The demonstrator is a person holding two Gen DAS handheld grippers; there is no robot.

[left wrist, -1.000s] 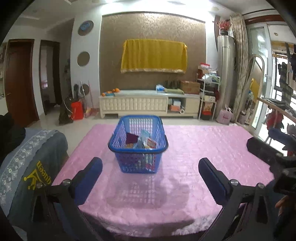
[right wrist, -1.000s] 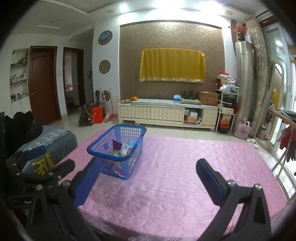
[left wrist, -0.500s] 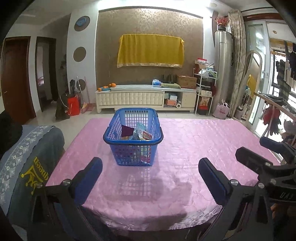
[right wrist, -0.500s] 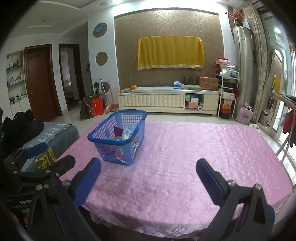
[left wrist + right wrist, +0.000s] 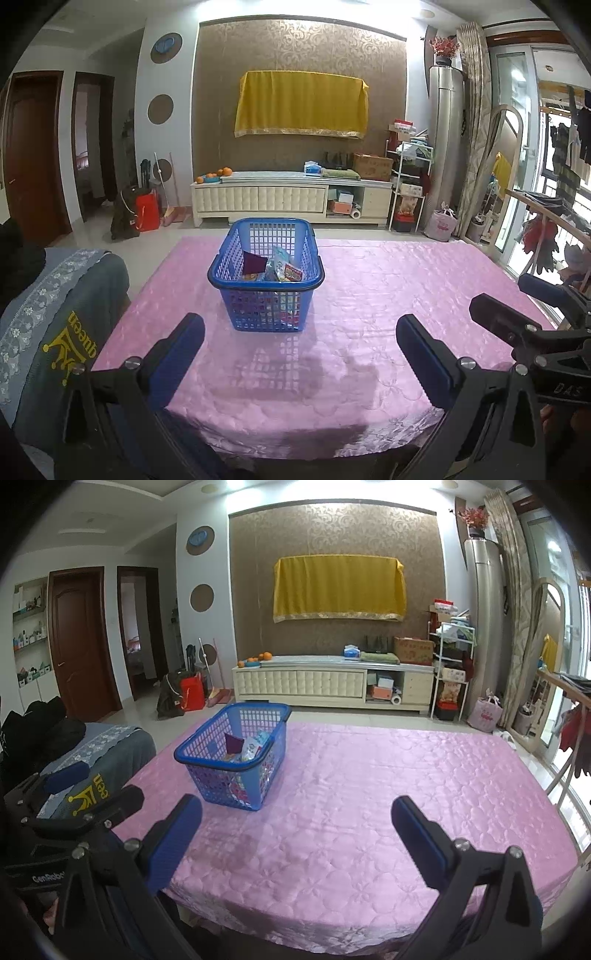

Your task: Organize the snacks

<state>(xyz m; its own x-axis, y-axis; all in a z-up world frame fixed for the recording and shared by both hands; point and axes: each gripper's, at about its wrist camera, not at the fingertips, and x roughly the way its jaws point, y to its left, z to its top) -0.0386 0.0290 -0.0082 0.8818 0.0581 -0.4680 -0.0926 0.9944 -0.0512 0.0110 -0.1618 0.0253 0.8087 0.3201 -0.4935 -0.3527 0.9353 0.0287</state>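
Several snack packets (image 5: pixel 275 267) already lie inside the blue basket (image 5: pixel 266 275), which stands on the pink-covered desk (image 5: pixel 388 295) straight ahead of the left tool (image 5: pixel 300 334) and ahead and to the left of the right tool (image 5: pixel 296 818). No loose packets show on the cloth around the basket in either view, so by my reading the collecting is largely or wholly done; what remains is hard to name, perhaps only backing away, or sorting what sits in the basket. How the packets are arranged inside I cannot tell through the mesh.

Both tools stand wide open with nothing between their blue pads, and both hang over the near edge of the desk, well short of the basket. The right tool also shows at the right side of the left view, and the left tool at the left side of the right view.

Compared with a second ago, the basket looks farther off and sits higher in both views, more of the near desk edge shows, and both tools have pulled back while their opening is unchanged.
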